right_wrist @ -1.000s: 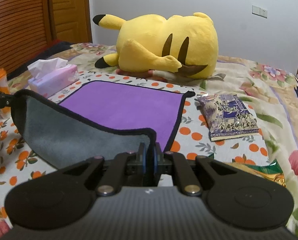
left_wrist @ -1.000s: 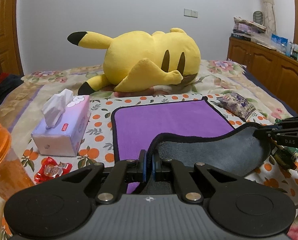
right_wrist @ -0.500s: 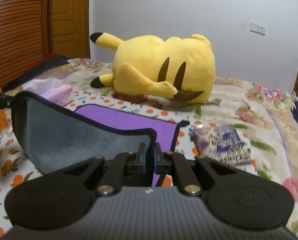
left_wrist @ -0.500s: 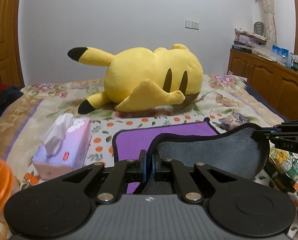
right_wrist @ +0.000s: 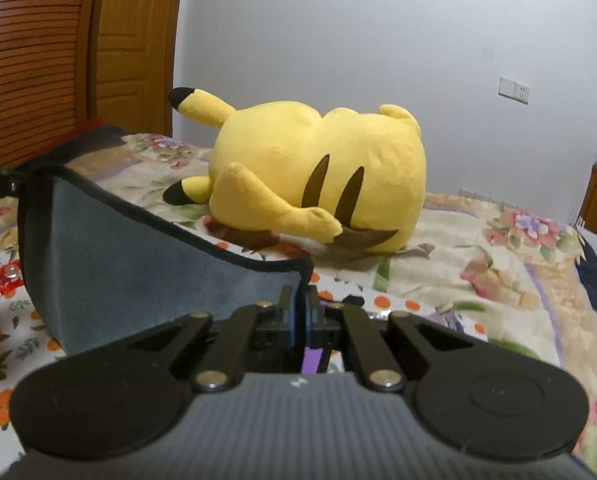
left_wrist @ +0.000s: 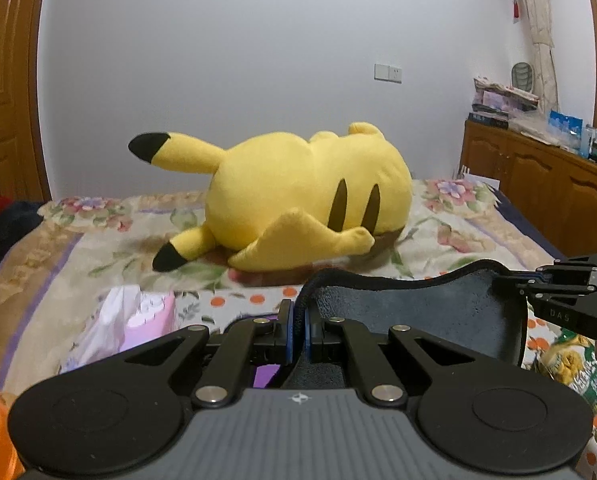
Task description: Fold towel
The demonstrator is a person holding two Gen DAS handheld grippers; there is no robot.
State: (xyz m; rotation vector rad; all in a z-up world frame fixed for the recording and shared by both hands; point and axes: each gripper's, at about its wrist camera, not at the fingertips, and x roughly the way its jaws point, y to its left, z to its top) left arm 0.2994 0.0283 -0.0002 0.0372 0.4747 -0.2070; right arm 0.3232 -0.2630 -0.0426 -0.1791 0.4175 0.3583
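The towel [left_wrist: 414,312] is held up off the bed [left_wrist: 458,240] by two corners, its grey underside turned toward both cameras and its dark piped edge sagging between the two tongs. One corner is pinched between the closed jaws of the left gripper [left_wrist: 297,330], and the other corner is clamped in the same way by the right gripper [right_wrist: 299,316]. A sliver of the purple face is seen just below each pair of fingers. In the left wrist view the right gripper is seen at the far right, level with the lifted edge and well apart from the left one; in the right wrist view the left gripper is glimpsed at the far left edge, where the cloth's other corner is drawn taut.

Beyond the raised edge, ahead of both tongs, a yellow plush toy [left_wrist: 306,200] is laid on its side on the floral bedspread. A tissue box [left_wrist: 138,320] is seen to the left of the left gripper, below the held cloth. A snack packet [left_wrist: 574,364] is partly visible under the right gripper. A wooden cabinet [left_wrist: 546,184] is set against the wall to the far right.
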